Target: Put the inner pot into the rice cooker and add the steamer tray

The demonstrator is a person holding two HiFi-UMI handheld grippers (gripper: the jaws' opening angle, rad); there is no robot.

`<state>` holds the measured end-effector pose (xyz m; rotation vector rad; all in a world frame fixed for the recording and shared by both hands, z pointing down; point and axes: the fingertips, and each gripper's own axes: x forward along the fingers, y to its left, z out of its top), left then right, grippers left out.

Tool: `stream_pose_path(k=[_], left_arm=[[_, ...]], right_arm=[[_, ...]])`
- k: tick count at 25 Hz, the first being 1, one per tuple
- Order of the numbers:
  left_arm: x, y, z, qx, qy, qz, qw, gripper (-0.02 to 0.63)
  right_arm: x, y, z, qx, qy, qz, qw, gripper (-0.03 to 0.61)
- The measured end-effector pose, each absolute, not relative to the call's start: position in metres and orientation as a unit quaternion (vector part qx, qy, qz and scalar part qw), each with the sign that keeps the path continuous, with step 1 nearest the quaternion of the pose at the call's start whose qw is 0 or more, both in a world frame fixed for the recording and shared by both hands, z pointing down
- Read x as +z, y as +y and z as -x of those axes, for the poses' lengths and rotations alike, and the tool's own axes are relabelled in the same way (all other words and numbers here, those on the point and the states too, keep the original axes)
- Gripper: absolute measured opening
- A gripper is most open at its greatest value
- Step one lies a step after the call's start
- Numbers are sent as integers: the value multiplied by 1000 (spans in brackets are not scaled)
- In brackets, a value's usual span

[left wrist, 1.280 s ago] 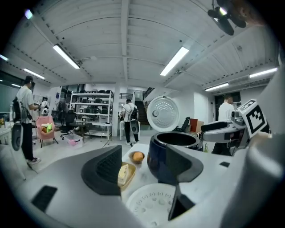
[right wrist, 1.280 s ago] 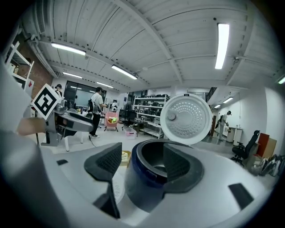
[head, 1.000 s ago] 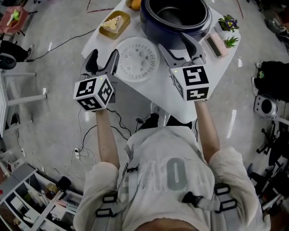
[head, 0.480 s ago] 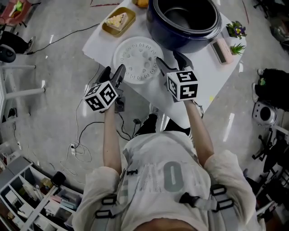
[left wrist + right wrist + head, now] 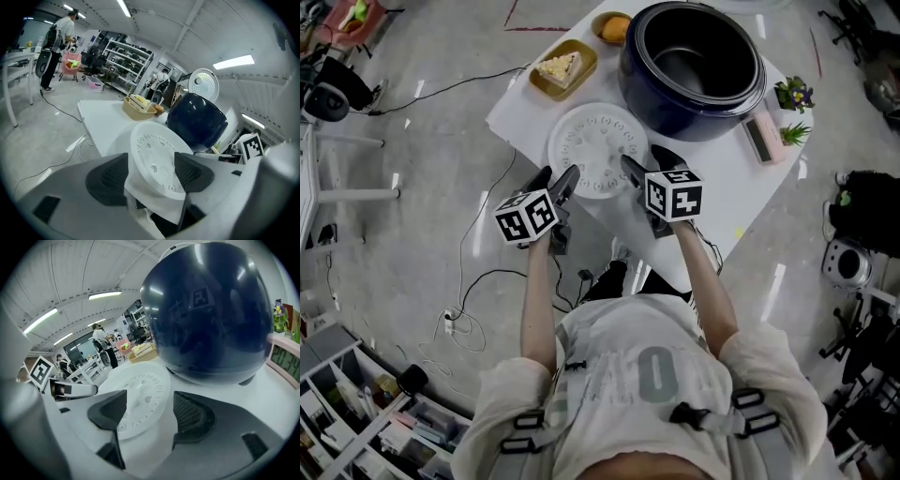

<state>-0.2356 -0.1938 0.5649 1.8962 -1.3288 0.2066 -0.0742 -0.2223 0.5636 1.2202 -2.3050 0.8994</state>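
Steamer tray lies flat on the white table, just beside the rice cooker, not yet lifted. Left gripper sits at the tray's near-left rim, jaws apart, nothing clamped. Right gripper sits at the near-right rim, jaws apart too, just opened a bit wider, empty. Inner pot looks already seated in the cooker. Best move, likely: each gripper bites the thin rim on opposite sides, one jaw under and one over, then both lift level at matched heights and lower the tray centred into the pot.
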Motion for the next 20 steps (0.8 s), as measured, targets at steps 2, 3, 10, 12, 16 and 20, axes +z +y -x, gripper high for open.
stream_pose_path(k=[2,3,10,12,16,20], left_arm=[[566,-194,233,81,-520,-750,401,299],[565,-195,232,79,-519,-750,403,299],[566,-199,232,75,-523,-746,406,298],[566,-198,231,78,-522,-746,405,298],[561,-196,230,90,-519,-752,396,298],[549,-199,233,86,-524,-756,382,299]], right_arm=[[567,-221,80,323,-822,-426,195,307],[568,-220,81,325,-823,-423,196,307],[575,-221,82,332,-823,-412,205,290],[578,-219,82,331,-822,-411,213,290],[575,-218,83,325,-823,-414,212,290],[565,-219,85,317,-831,-409,202,270]])
